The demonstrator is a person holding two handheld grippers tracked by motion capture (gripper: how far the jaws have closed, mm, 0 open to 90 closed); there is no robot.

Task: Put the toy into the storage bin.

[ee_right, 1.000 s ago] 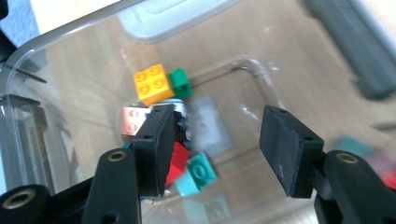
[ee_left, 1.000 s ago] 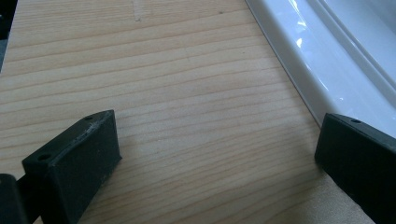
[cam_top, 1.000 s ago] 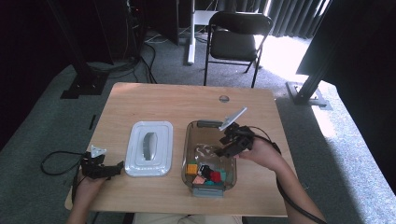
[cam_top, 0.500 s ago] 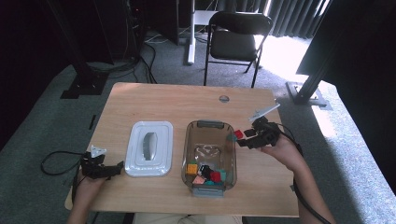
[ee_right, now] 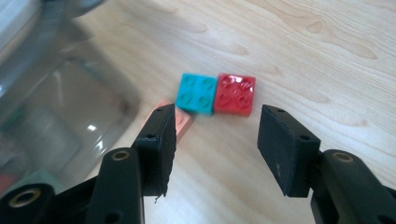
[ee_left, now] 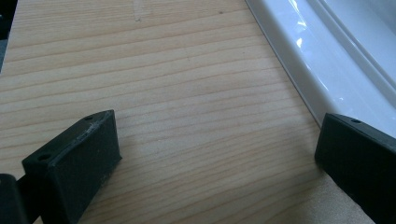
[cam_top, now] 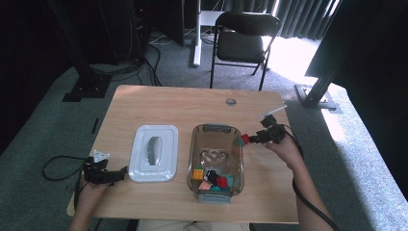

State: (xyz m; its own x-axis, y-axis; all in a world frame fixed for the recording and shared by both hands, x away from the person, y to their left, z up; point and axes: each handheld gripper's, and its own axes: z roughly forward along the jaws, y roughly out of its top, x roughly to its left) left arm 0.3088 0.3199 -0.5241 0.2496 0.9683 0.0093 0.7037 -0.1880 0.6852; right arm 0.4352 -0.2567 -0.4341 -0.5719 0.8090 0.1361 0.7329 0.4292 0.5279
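While the right gripper hovers with jaws apart and empty, the red brick lies on the table touching a teal brick, beside the clear bin; left gripper spread wide.

A light wooden tabletop with a round cable port stands on grey-green carpet. Behind it, a black folding chair faces the table, beside a white stand leg. Dark curtains hang at the back; bright daylight falls on the floor. Black frame posts on floor plates and cables stand left; another post base sits right.
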